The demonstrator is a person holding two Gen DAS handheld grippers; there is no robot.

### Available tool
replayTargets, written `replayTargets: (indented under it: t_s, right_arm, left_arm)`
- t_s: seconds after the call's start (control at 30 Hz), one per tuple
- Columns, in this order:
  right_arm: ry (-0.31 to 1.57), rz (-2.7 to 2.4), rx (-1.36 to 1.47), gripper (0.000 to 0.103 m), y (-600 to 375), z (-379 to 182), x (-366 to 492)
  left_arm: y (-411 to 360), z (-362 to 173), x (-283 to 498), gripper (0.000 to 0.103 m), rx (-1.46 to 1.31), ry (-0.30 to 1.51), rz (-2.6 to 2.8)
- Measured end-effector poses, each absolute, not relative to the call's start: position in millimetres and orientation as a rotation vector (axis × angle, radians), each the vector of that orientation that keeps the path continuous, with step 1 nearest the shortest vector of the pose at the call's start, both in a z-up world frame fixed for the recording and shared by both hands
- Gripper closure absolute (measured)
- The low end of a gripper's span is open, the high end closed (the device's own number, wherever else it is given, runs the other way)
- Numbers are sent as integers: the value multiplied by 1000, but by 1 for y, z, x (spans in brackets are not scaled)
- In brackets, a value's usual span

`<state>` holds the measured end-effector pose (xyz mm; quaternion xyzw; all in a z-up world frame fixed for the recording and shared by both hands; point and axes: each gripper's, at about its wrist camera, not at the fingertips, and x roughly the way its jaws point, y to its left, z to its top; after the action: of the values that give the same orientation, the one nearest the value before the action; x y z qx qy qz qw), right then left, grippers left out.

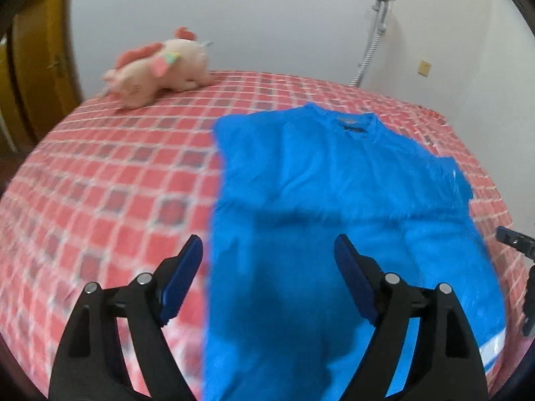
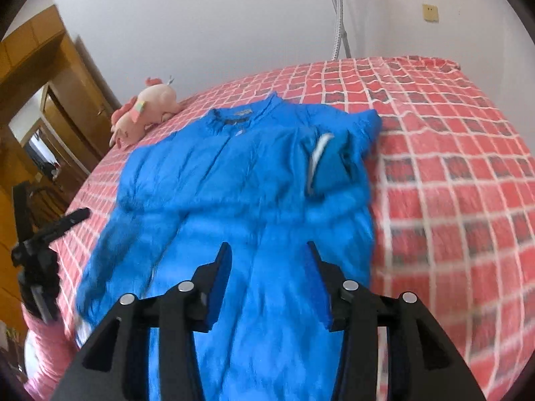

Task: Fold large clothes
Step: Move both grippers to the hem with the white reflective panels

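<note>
A large bright blue jacket (image 1: 334, 200) lies spread on the bed, collar toward the wall. In the right wrist view the blue jacket (image 2: 254, 200) has its right sleeve folded in over the chest, a white-striped cuff (image 2: 317, 157) showing. My left gripper (image 1: 269, 260) is open and empty above the jacket's left edge. My right gripper (image 2: 269, 264) is open and empty above the jacket's lower middle. Each gripper shows at the edge of the other's view: the right gripper (image 1: 515, 244), the left gripper (image 2: 53, 234).
The bed has a red checked cover (image 1: 100, 183). A pink plush toy (image 1: 157, 67) lies at the bed's far left corner by the white wall. A grey hose and stand (image 1: 374, 33) are behind the bed. A wooden door (image 2: 50, 100) is at left.
</note>
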<state>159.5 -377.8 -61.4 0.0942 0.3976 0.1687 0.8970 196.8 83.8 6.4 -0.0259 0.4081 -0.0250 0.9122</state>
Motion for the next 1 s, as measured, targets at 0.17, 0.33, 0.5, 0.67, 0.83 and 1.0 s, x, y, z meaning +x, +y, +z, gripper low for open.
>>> replayTargets:
  t_s: [0.17,0.33,0.5,0.67,0.83,1.0]
  right_arm:
    - [801,331,181,50,-395,-73,94]
    - [837,333,198,50,-403,-85,48]
    - [890,335,181,49,-400,-100,17]
    - [948,367,205,48,-397,-112,2]
    - [988,386,232,48,-397,-125,0]
    - [1024,395,273,47,-398,-139,4]
  left_arm:
    - [111,-2,123,20,-38,874,9]
    - [124,-20,59,18,-58,927,15]
    - [123,-49,28,17,-123,1012,-12]
    - [126,-65,16,17,-204,1044,-54]
    - [125,-70,20,16,-237,1034,-92]
    - [114,-74,24,16,-225,1034,-122]
